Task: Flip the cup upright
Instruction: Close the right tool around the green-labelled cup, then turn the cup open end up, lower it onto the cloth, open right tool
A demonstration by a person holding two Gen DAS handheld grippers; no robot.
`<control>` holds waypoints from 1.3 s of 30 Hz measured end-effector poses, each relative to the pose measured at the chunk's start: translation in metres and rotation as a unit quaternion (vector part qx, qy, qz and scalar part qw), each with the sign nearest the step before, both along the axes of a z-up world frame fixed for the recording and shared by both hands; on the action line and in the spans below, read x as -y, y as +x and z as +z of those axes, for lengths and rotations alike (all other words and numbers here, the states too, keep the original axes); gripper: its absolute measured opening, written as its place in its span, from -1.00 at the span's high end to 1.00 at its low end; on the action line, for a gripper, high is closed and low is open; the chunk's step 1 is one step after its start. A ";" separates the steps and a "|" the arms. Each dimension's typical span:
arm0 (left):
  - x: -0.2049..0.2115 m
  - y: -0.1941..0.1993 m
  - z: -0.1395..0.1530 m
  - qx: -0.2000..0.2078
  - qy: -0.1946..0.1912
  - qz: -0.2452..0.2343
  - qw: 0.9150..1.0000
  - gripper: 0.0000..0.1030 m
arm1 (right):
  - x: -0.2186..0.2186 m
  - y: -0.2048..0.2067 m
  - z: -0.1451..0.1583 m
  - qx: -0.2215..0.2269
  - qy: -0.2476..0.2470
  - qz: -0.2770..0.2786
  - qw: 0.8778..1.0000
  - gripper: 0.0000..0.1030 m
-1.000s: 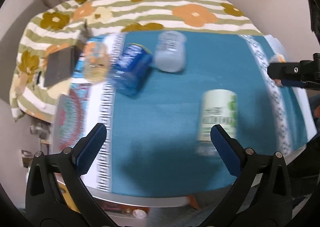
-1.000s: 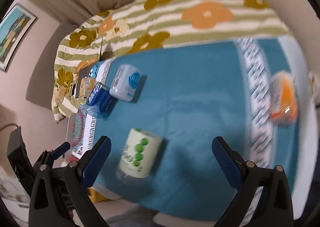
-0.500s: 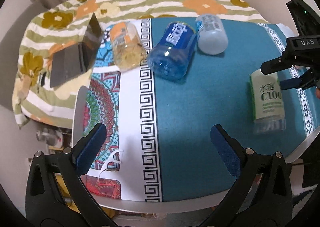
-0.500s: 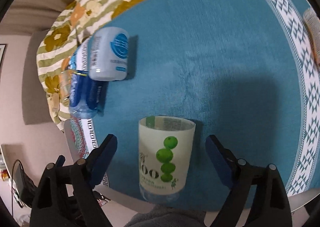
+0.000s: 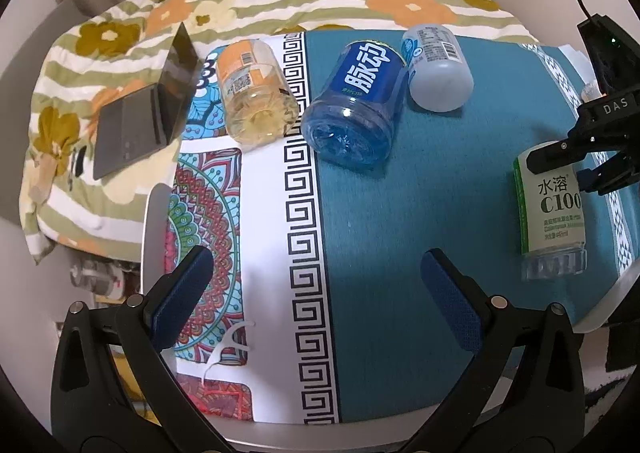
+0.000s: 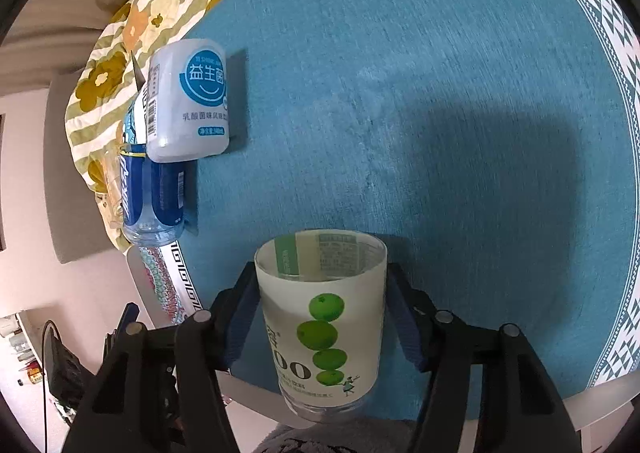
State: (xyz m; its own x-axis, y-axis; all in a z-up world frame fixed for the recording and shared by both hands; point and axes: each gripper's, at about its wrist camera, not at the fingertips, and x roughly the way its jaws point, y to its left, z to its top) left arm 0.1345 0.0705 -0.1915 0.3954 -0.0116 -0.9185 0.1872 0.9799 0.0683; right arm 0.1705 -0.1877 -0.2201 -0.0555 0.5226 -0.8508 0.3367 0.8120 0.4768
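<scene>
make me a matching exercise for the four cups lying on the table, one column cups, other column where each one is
Cups:
1. green cup
2. blue cup
3. orange cup
4. white cup

Places:
A. on the patterned border at the cloth's left side
B. between the fingers of the right gripper
C. far side, right of the blue cup
D. middle of the row of three

Pairs: 1-B, 2-D, 3-A, 4-C

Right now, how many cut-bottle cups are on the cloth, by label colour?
Orange cup: 1
Blue cup: 1
White-blue cup: 1
Green cup, between the right gripper fingers: 1
Total: 4
</scene>
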 end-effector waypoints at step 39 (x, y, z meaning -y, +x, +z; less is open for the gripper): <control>0.032 -0.021 0.037 0.038 0.023 -0.066 0.997 -1.00 | -0.025 -0.062 0.074 0.407 -0.226 0.111 0.878 -0.07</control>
